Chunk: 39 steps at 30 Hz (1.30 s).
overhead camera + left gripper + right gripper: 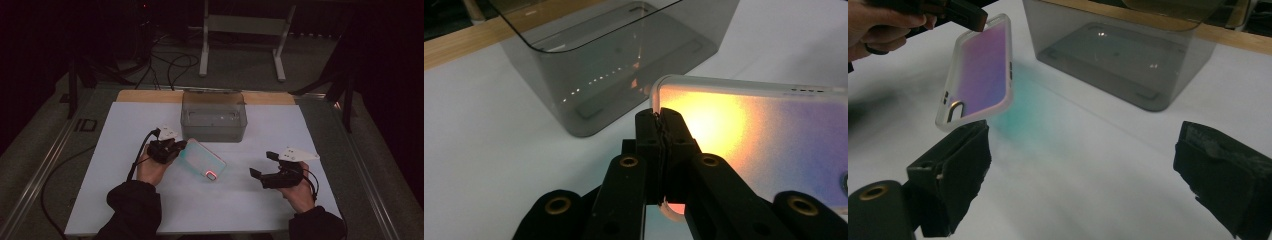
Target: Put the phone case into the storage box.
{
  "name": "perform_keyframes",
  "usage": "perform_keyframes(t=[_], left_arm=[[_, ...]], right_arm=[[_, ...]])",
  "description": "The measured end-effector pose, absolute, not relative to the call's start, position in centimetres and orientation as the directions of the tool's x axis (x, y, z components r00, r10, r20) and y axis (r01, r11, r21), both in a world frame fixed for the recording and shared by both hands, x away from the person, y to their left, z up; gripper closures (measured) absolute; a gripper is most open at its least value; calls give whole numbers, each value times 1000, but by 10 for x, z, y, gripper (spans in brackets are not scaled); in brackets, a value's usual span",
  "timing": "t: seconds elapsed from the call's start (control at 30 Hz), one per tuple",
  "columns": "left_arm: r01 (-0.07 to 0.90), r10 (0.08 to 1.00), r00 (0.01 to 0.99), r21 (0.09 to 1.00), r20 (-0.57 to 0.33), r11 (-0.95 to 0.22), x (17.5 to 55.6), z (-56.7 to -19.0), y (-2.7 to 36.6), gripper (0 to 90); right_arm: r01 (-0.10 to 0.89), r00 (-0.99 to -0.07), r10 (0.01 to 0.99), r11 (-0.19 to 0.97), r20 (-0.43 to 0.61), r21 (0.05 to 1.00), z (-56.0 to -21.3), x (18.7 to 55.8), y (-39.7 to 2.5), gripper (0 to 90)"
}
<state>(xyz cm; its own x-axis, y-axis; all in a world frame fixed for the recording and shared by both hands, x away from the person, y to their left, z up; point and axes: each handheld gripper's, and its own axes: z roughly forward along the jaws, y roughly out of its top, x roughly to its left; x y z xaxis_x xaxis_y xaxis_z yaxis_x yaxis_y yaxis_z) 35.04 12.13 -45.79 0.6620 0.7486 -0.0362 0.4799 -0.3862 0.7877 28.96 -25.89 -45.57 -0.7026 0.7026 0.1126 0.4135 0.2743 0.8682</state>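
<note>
An iridescent phone case (204,159) with a clear rim hangs tilted above the white table sheet, held by one end. My left gripper (176,146) is shut on that end; in the left gripper view its jaws pinch the case (744,135) at the rim, gripper (660,117). From the right gripper view the case (979,70) glows pink and purple, camera cutout low. My right gripper (261,164) stands open to the right of the case, nothing between its jaws (1083,175). A smoky transparent box (213,116) sits behind the case.
The box (624,60) (1128,55) is open-topped and looks empty. The white sheet (125,200) covers a wooden board on a grey bench. Cables and a white frame lie on the floor beyond the table.
</note>
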Motion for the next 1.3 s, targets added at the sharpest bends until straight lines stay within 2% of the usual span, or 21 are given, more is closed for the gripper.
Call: perform_keyframes(t=[0.83, 1.1, 1.3], left_arm=[[451, 748, 662, 822, -47, -347, 346, -451, 114, 894], [441, 743, 668, 830, -49, -342, 344, -449, 112, 894], [433, 740, 671, 836, -47, -338, 343, -448, 111, 894]], right_arm=[[430, -754, 643, 322, 138, 844, -433, 317, -218, 82], [475, -760, 625, 347, 179, 808, -431, 330, -202, 92], [476, -767, 618, 372, 170, 797, -430, 334, -189, 93]])
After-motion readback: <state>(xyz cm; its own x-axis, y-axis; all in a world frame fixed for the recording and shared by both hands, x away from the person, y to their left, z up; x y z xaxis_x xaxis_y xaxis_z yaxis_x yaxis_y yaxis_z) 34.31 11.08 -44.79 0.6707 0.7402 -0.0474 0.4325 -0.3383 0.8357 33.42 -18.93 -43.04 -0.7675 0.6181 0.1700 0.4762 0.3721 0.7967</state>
